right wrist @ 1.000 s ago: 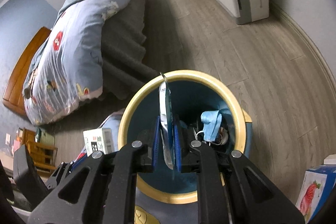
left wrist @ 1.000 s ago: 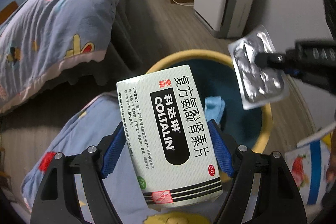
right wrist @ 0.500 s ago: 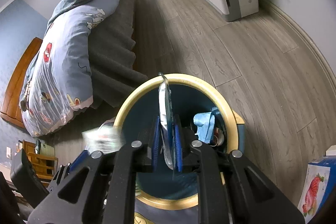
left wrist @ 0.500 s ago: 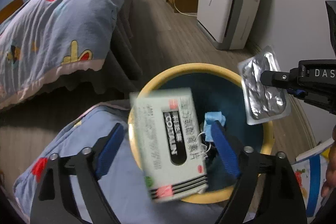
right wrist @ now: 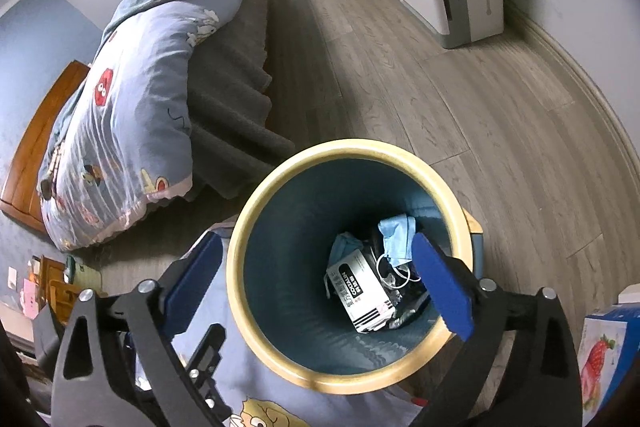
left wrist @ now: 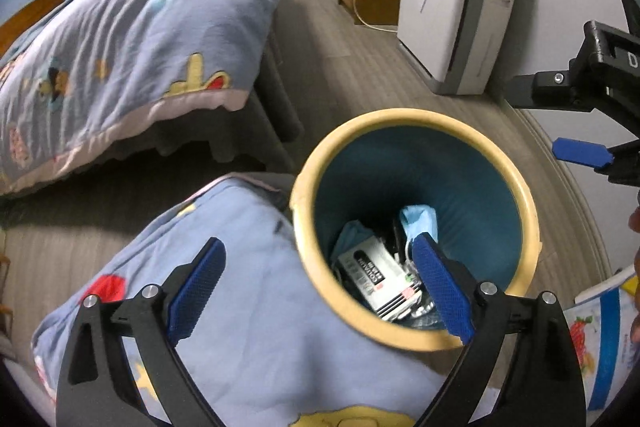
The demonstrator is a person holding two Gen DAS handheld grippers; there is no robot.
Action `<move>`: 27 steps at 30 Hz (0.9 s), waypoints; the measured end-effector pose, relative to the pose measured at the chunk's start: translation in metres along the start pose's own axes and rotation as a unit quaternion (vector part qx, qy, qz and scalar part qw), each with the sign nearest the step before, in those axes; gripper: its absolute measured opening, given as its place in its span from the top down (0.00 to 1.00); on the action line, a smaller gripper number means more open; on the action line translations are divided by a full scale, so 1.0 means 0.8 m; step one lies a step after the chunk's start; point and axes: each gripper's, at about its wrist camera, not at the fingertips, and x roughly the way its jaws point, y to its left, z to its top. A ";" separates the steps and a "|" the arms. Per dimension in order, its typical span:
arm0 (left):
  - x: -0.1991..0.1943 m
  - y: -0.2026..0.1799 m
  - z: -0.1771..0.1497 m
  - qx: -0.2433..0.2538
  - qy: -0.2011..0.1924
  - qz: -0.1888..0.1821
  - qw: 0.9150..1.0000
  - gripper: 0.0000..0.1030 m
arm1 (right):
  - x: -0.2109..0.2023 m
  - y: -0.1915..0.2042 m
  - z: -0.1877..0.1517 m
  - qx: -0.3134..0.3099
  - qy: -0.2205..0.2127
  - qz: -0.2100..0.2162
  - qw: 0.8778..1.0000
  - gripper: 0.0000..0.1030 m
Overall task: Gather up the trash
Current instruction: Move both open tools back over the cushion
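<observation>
Both the left gripper and the right gripper are hanging spread and empty over the bin, where the medicine box is lying, partly hidden by a blue finger.

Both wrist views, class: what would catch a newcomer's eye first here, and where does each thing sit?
The trash bin, dark blue inside with a pale yellow rim, fills the middle of both views. At its bottom lies a white medicine box beside a crumpled light-blue face mask. The left gripper and the right gripper hang over it, blue-padded fingers spread wide and holding nothing.
</observation>
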 end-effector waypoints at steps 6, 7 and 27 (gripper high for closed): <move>-0.045 0.019 -0.011 -0.004 -0.015 0.007 1.000 0.08 | -0.019 0.027 -0.007 -0.047 -0.005 -0.046 0.998 0.06; -0.054 0.023 -0.014 -0.006 -0.018 0.006 1.000 0.08 | -0.024 0.034 -0.008 -0.061 -0.009 -0.059 0.996 0.06; -0.238 0.224 -0.174 -0.148 -0.038 0.071 0.986 0.06 | -0.072 0.155 -0.102 -0.192 -0.002 -0.069 0.979 0.06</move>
